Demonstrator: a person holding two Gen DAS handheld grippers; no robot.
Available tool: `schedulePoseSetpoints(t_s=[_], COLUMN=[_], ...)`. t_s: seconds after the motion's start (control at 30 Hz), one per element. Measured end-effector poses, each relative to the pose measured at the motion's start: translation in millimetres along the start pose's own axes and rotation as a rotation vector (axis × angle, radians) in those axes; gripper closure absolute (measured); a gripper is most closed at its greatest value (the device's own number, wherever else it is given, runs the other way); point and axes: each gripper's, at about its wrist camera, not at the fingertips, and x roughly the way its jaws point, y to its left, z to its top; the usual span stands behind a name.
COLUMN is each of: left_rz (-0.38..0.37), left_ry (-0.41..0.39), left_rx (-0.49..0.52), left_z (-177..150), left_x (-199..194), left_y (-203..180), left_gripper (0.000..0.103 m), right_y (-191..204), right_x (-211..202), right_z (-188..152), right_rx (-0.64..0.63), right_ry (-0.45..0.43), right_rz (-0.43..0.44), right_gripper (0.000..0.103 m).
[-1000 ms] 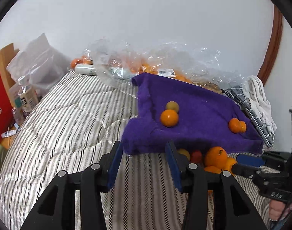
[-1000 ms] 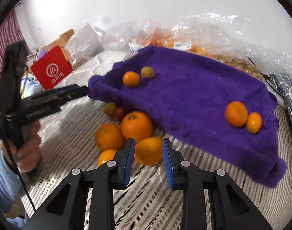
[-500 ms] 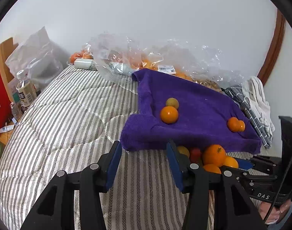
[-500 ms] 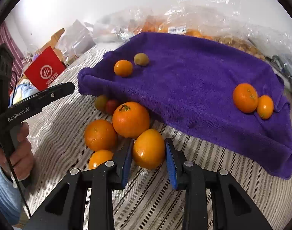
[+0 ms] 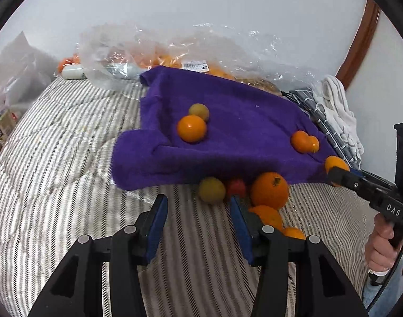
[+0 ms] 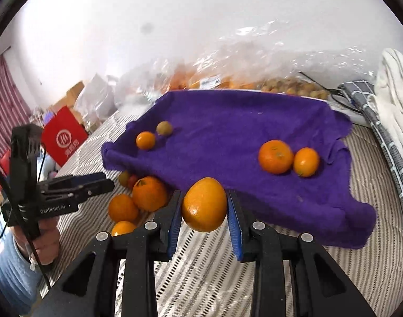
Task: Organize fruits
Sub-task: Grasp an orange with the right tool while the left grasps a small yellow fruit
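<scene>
Right gripper [image 6: 204, 211] is clamping an orange [image 6: 204, 204], lifted over the striped bed [image 6: 201, 269] at the purple towel's [image 6: 228, 137] near edge. Left gripper [image 5: 198, 224] is hovering with jaws apart, empty, beside loose fruit [image 5: 269, 190].

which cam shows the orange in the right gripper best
The right wrist view: the held orange sits large and whole between the right gripper's blue pads, above the striped bedding. The left wrist view shows only a small part of it, at the gripper's tip by the purple towel edge.
</scene>
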Motion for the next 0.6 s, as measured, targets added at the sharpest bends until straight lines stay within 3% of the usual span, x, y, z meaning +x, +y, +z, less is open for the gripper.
schedulePoseSetpoints(t_s=[0.27, 0.43, 0.6], left_rz=[0.063, 0.05, 0.074], left_ry=[0.039, 0.053, 0.035], left_rx=[0.025, 0.025, 0.051], left_z=[7, 11, 7], left_x=[17, 22, 21], left_y=[-9, -17, -22], left_gripper=[0.062, 0.079, 0.079], right_y=[-2, 3, 7], right_x=[3, 6, 15], right_z=[-1, -4, -7], right_rx=[-0.005, -0.018, -0.03], right_ry=[0.014, 0.036, 0.065], right_rz=[-0.028, -0.009, 0.0], right_gripper=[0.071, 0.071, 0.071])
